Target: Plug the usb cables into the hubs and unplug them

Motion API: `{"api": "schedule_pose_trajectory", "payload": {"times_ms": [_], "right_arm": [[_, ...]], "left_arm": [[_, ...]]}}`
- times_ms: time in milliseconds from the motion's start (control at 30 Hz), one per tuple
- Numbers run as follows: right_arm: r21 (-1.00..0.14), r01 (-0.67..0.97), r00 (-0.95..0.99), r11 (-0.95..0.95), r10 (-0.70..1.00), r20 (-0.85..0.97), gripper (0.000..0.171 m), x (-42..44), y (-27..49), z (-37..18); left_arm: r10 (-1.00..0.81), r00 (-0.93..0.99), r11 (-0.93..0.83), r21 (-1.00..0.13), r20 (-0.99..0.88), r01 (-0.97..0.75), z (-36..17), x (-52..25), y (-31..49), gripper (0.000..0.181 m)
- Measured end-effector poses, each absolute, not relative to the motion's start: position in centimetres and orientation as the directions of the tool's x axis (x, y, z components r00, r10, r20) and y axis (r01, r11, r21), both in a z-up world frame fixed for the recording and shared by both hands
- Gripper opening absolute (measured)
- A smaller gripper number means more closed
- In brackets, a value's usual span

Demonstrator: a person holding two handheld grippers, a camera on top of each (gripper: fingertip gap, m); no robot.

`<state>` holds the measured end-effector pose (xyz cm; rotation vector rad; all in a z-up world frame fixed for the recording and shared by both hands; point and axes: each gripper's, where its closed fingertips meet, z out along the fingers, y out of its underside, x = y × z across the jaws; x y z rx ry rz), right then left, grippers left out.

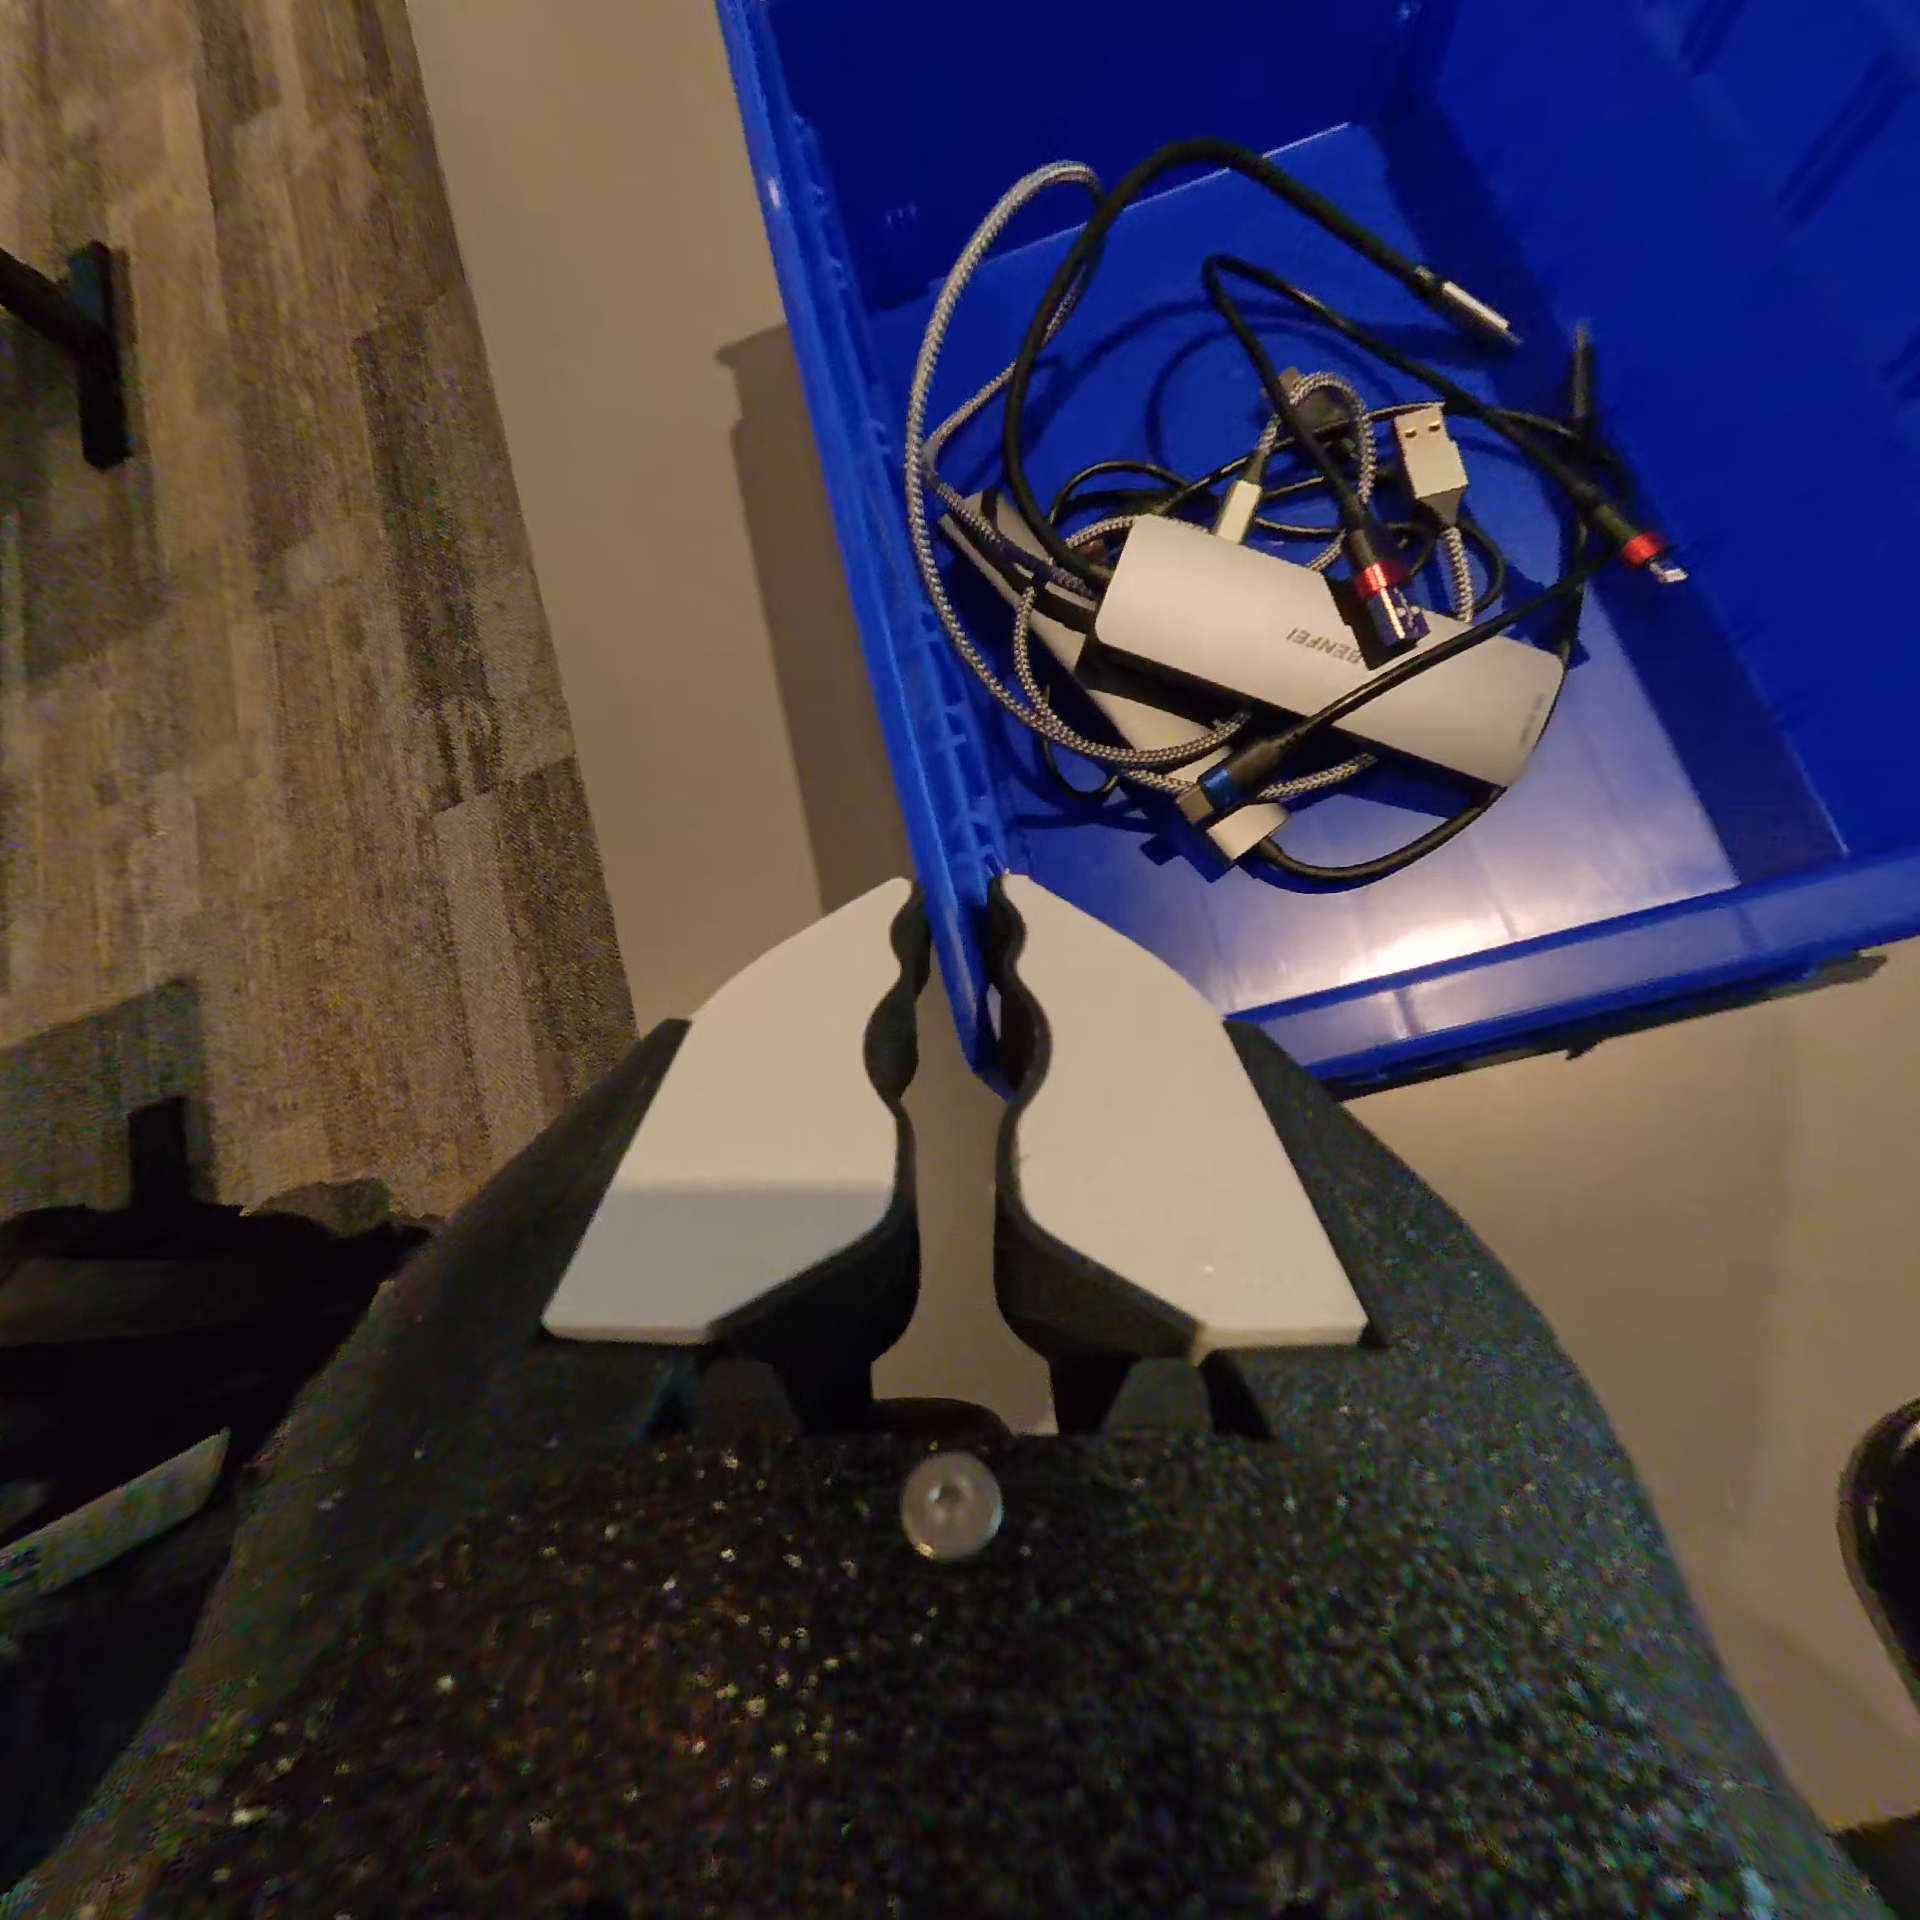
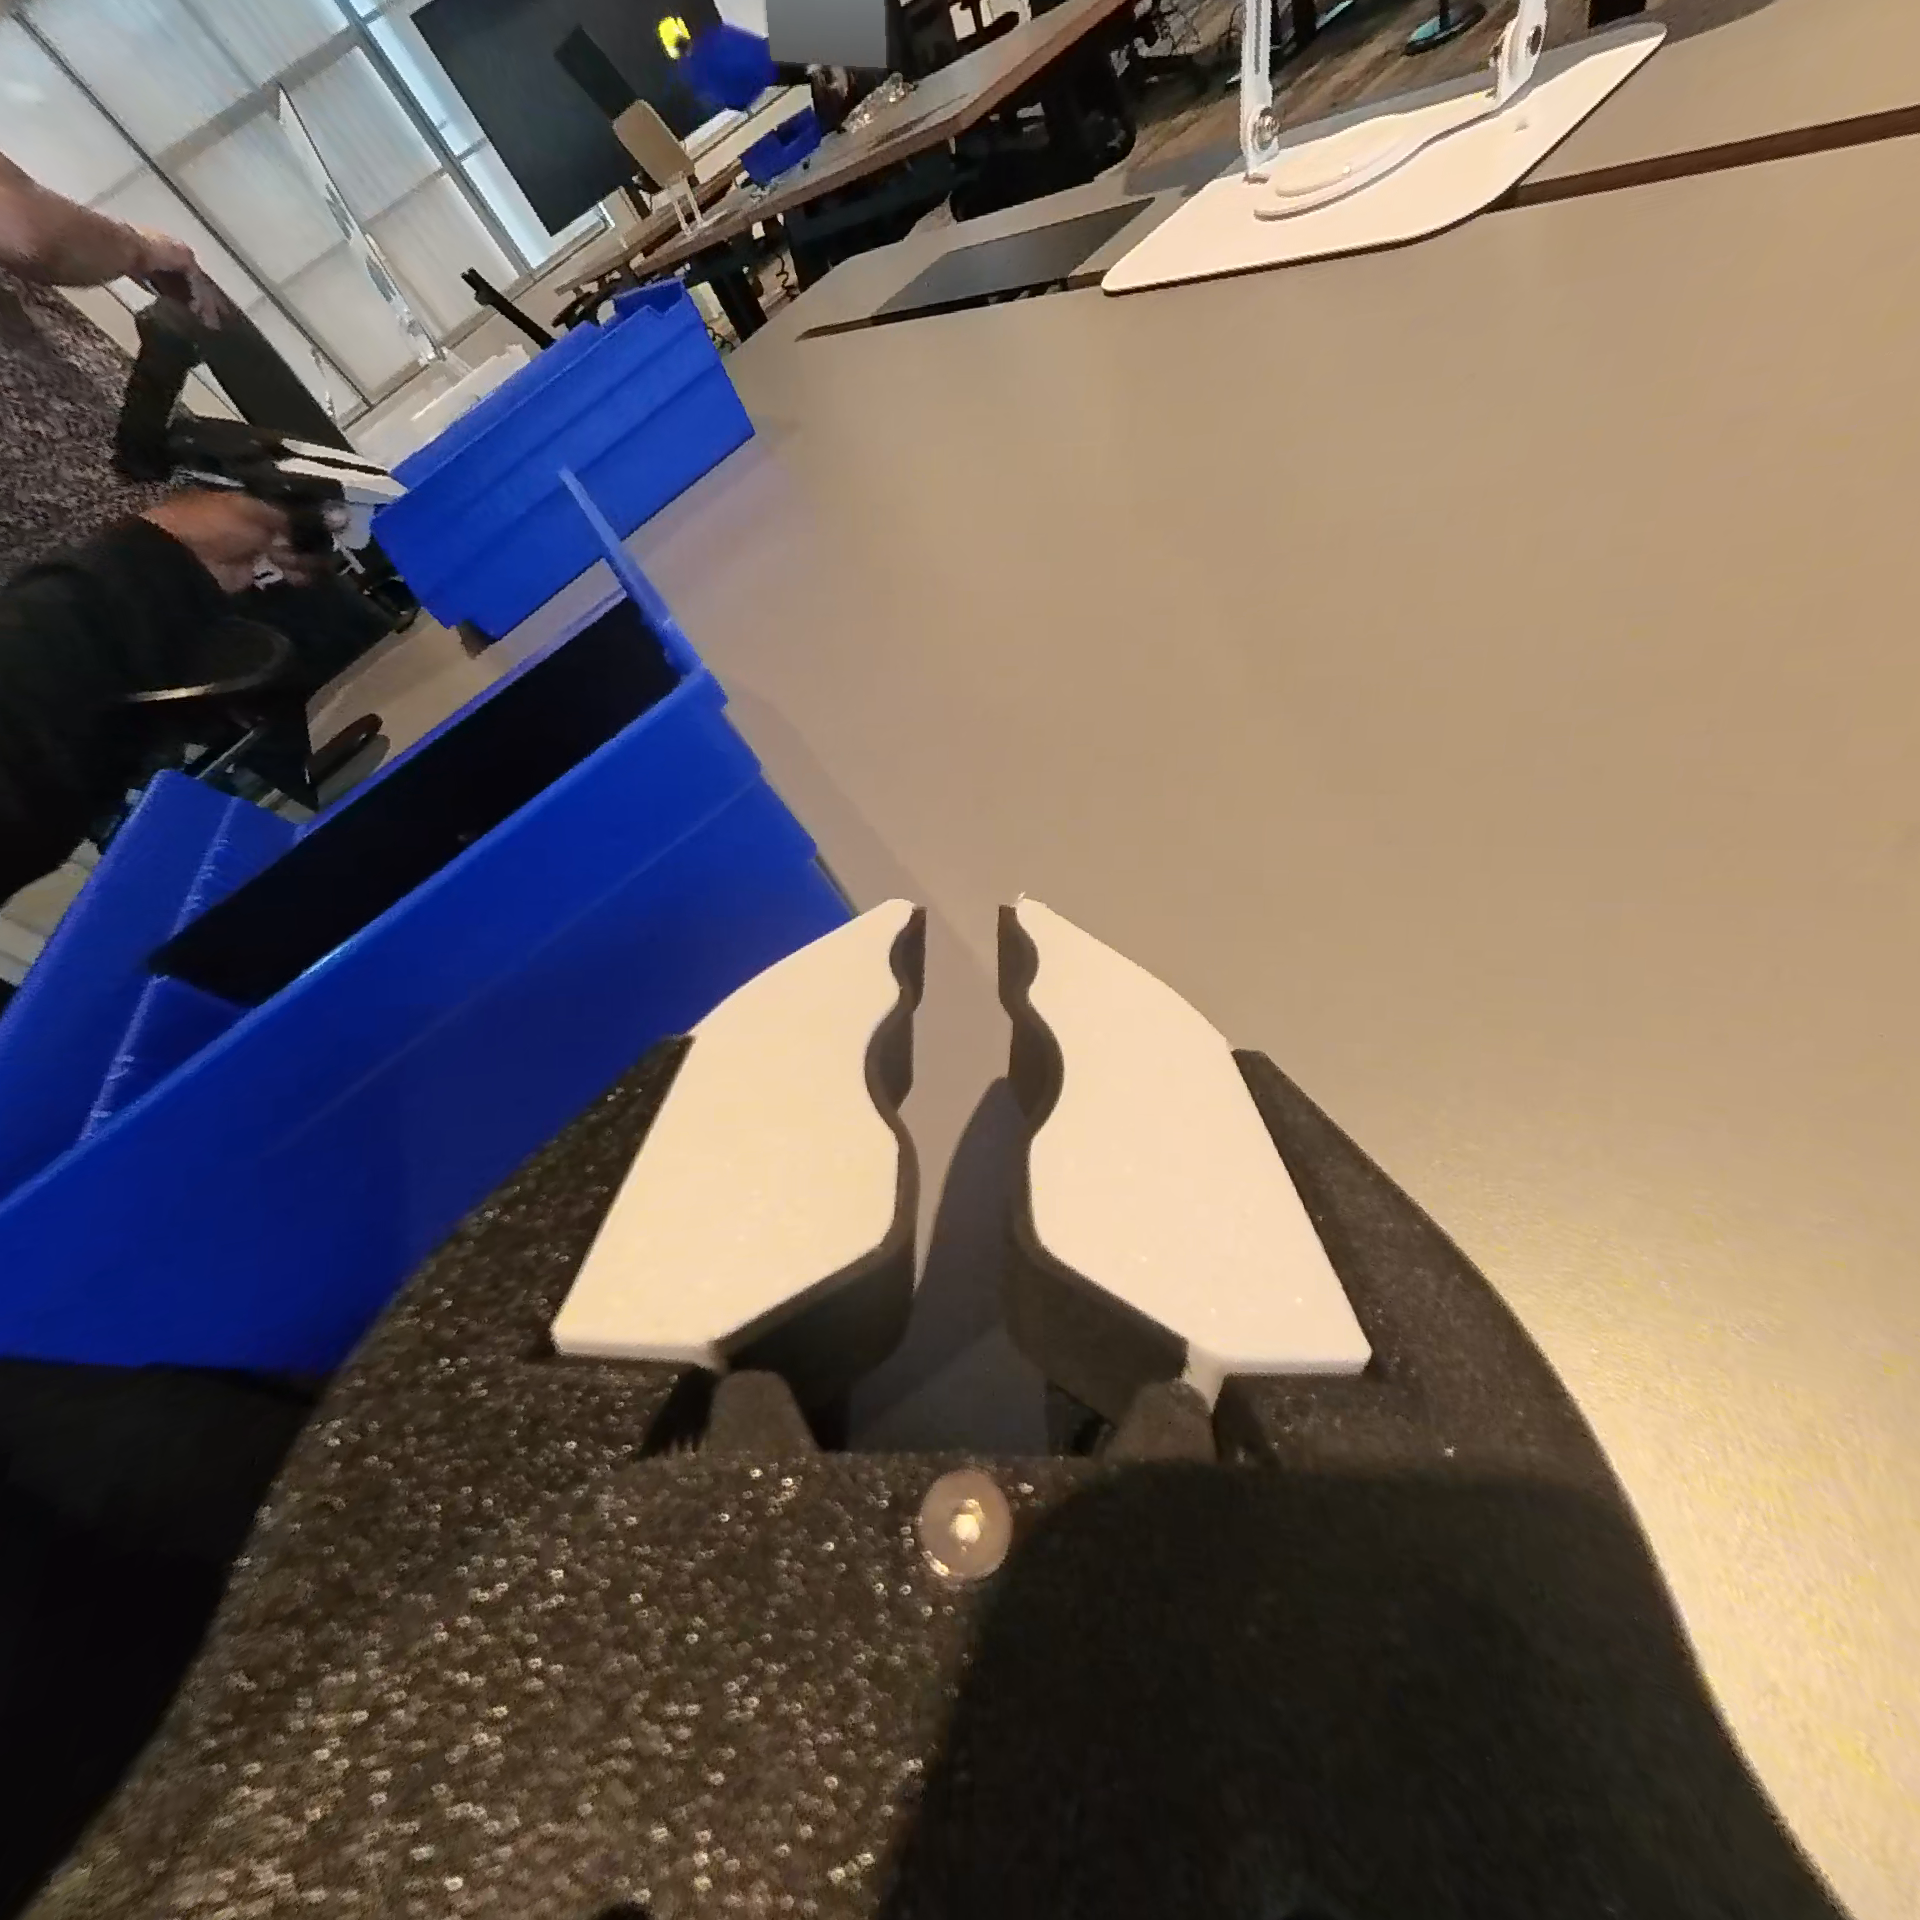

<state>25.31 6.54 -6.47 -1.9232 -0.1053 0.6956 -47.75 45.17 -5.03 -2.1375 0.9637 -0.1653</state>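
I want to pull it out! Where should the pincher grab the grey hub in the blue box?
Probably the bare right end of the grey hub, pinched across its narrow width from above. Cables cross its left and middle, and the blue box walls block the sides.

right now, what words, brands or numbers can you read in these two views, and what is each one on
Silver hub in the blue bin: one short line of dark printed lettering on its top face, partly covered by a red-collared plug; I don't copy out writing.
Cables and other plugs in the bin: no markings that can be made out.
Right wrist view: no readable text on the table.
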Motion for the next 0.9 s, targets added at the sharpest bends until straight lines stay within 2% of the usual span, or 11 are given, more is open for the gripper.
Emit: {"api": "schedule_pose_trajectory", "payload": {"times_ms": [33,100,267,400,500,600,733,900], "right_arm": [[-0.860,-0.231,0.829,-0.454,0.371,-0.418,0.013,25.3,6.5,-6.5],[-0.859,-0.233,0.829,-0.456,0.368,-0.421,0.014,25.3,6.6,-6.5],[-0.848,-0.245,0.832,-0.470,0.347,-0.433,0.025,25.5,6.7,-6.6],[-0.857,-0.230,0.861,-0.461,0.315,-0.400,0.037,25.3,6.7,-5.2],[-0.876,-0.247,0.881,-0.415,0.279,-0.381,0.038,24.7,6.7,-1.3],[-0.866,-0.202,0.904,-0.457,0.254,-0.345,0.040,22.5,6.3,0.9],[-0.787,-0.044,0.941,-0.615,0.239,-0.239,0.053,18.8,4.5,-0.5],[-0.689,0.042,0.949,-0.724,0.245,-0.200,0.054,16.0,2.3,-2.2]], "left_arm": [[-0.672,0.712,-0.413,-0.694,-0.205,-0.590,-5.0,-47.8,45.2,0.011],[-0.638,0.715,-0.385,-0.686,-0.286,-0.618,-4.6,-47.9,45.2,0.016],[-0.537,0.769,-0.272,-0.791,-0.347,-0.548,1.1,-45.6,43.1,0.053],[-0.604,0.734,-0.077,-0.894,-0.311,-0.442,8.4,-36.3,36.1,0.053],[-0.704,0.666,-0.015,-0.933,-0.246,-0.360,10.7,-27.2,29.7,0.049],[-0.796,0.575,0.019,-0.957,-0.188,-0.288,10.1,-18.8,25.1,0.047],[-0.840,0.535,-0.034,-0.975,-0.093,-0.221,6.1,-10.4,23.3,0.046],[-0.784,0.603,-0.045,-0.956,-0.145,-0.289,0.9,-6.9,24.3,0.045]]}}
